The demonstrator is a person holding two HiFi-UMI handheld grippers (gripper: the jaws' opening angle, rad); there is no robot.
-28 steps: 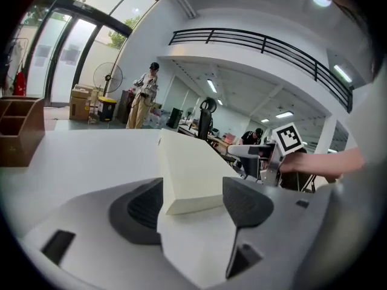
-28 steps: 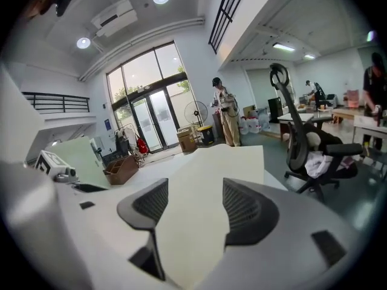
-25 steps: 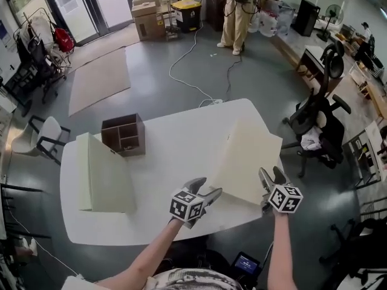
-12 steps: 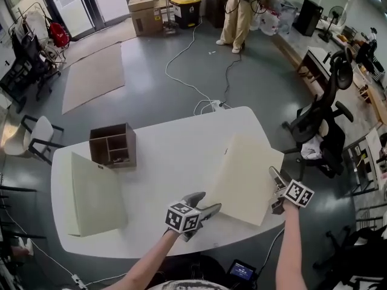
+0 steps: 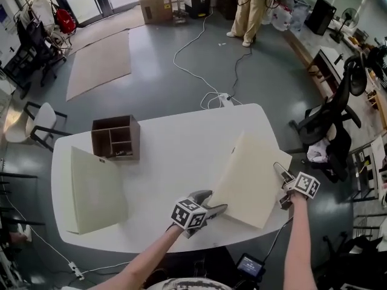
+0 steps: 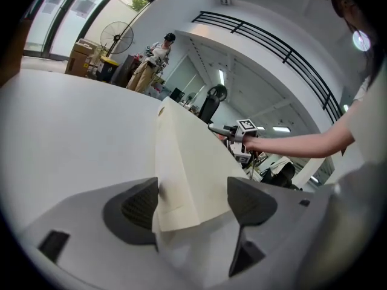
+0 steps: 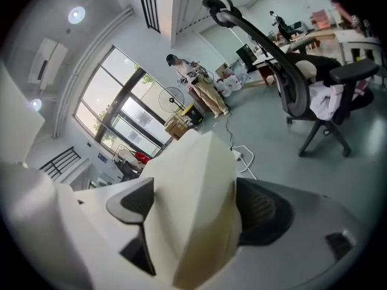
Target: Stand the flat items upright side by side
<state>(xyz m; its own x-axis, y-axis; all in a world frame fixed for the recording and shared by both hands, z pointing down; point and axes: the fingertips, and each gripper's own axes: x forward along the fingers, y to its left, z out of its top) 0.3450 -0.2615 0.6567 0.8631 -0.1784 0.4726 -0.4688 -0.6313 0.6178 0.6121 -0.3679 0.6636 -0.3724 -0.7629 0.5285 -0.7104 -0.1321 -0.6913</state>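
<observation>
- The left gripper (image 5: 211, 203) had its jaws wide apart; they had just been opening.
- The near corner of the cream folder (image 5: 251, 177) lay between those jaws. It sat close against the left pad, with a clear gap to the right pad.
- The right gripper (image 5: 282, 185) had its jaws at their widest; they too had just been opening.
- The folder's right edge stood in that gap and filled most of it. No pinch on the sheet was seen.
- The folder spanned from one gripper to the other. It was tilted up off the white table (image 5: 175, 156), with its high edge on the side away from both grippers.
- A second cream folder (image 5: 97, 189) lay on the table, well apart to the left of the left gripper.
- A brown compartment box (image 5: 116, 138) stood beyond that folder, just beside its far corner and farther from both grippers.
</observation>
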